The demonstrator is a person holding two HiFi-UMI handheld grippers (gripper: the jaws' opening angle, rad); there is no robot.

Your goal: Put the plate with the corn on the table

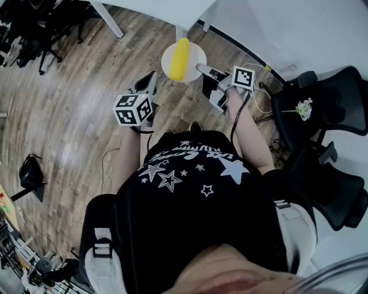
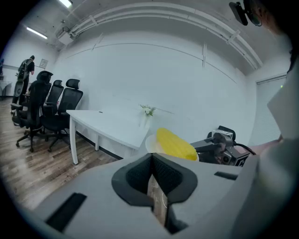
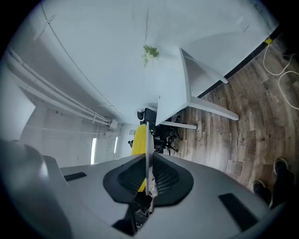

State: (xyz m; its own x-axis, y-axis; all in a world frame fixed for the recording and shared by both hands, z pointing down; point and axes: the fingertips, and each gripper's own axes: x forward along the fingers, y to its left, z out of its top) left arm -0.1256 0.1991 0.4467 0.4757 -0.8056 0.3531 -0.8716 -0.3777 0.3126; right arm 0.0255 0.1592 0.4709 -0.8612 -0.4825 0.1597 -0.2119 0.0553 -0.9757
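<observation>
A yellow corn cob (image 1: pixel 180 58) lies on a small white plate (image 1: pixel 194 56) held in the air above the wooden floor. My right gripper (image 1: pixel 201 69) is shut on the plate's near rim. In the right gripper view the plate (image 3: pixel 148 142) shows edge-on between the pads, with the corn (image 3: pixel 138 140) on its left side. My left gripper (image 1: pixel 150 79) hangs just left of the plate, shut and holding nothing. From the left gripper view the corn (image 2: pixel 175 144) and plate (image 2: pixel 149 144) float ahead of its closed jaws (image 2: pixel 156 193). The white table (image 1: pixel 155 8) stands beyond.
Black office chairs (image 1: pixel 336 115) crowd the right side, with a small flower sprig (image 1: pixel 303 108) by them. Cables (image 1: pixel 261 103) trail on the floor to the right. More chairs (image 1: pixel 29 28) stand at the far left, and a black bag (image 1: pixel 29 172) lies on the floor.
</observation>
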